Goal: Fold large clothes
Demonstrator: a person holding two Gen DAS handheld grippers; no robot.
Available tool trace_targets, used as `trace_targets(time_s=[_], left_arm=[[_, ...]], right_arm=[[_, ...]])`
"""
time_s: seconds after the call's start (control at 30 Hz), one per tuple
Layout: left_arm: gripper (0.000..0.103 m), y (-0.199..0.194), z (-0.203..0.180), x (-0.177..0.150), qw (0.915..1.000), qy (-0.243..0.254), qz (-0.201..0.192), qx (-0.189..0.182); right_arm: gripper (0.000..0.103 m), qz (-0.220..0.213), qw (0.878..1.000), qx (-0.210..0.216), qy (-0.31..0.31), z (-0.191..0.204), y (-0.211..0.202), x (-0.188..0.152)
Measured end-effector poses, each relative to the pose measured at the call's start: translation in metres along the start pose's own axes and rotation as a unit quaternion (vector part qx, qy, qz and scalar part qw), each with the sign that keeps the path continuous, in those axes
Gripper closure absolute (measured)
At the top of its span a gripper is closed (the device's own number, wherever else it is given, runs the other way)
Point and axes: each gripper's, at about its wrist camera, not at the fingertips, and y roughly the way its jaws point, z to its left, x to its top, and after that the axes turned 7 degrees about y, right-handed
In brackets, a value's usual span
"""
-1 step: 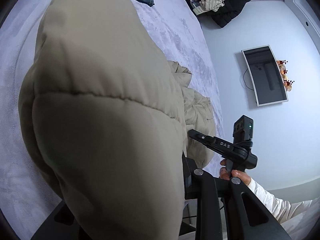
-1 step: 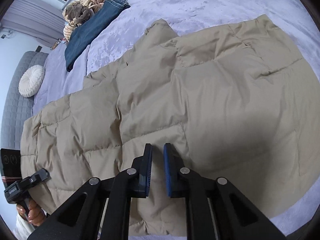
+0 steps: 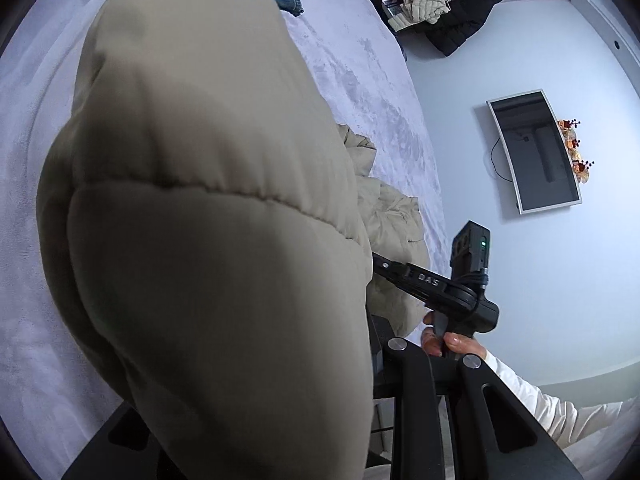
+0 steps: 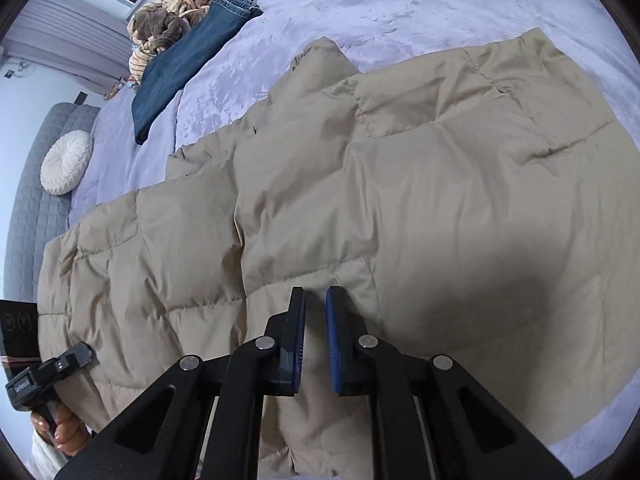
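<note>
1. The right gripper (image 4: 316,340) is closed on a fold of the coat (image 4: 360,200) at its near edge; its blue pads pinch the tan fabric, and the jaws have just been closing.
2. The left gripper (image 4: 80,354) sits at the coat's other near corner. In the left wrist view a puffed bulge of coat (image 3: 208,240) covers its fingers, and one dark finger shows at the fabric's edge, so it is clamped on the coat.
3. The bed (image 4: 400,4), under a pale lilac cover, carries the coat, which lies spread flat.
4. The coat's long axis runs from lower left to upper right in the right wrist view, along the near edge of the bed; its quilt seams cross that axis.
5. Folded jeans (image 4: 188,64) lie farther back on the bed, touching a striped bundle (image 4: 172,24).
6. A round white cushion (image 4: 66,162) leans on the grey headboard (image 4: 28,216).
7. A TV (image 3: 536,152) hangs on the wall.
8. The right gripper's arm, seen from the left wrist, reads "DAS".
</note>
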Motion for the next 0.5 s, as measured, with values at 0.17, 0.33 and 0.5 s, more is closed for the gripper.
trace_targets(time_s=[0.17, 0.33, 0.5], left_arm=[[0.073, 0.011, -0.057, 0.004, 0.9995, 0.011, -0.002, 0.031], [0.073, 0.048, -0.115, 0.02, 0.9969, 0.042, 0.02, 0.064], [0.073, 0.092, -0.16, 0.037, 0.9916, 0.088, 0.049, 0.08]], right_arm=[[0.094, 0.016, 0.999, 0.037, 0.001, -0.004, 0.033, 0.019], [0.103, 0.04, 0.998, 0.057, 0.004, -0.012, 0.064, 0.028], [0.103, 0.066, 0.993, 0.095, 0.022, -0.028, 0.047, 0.033]])
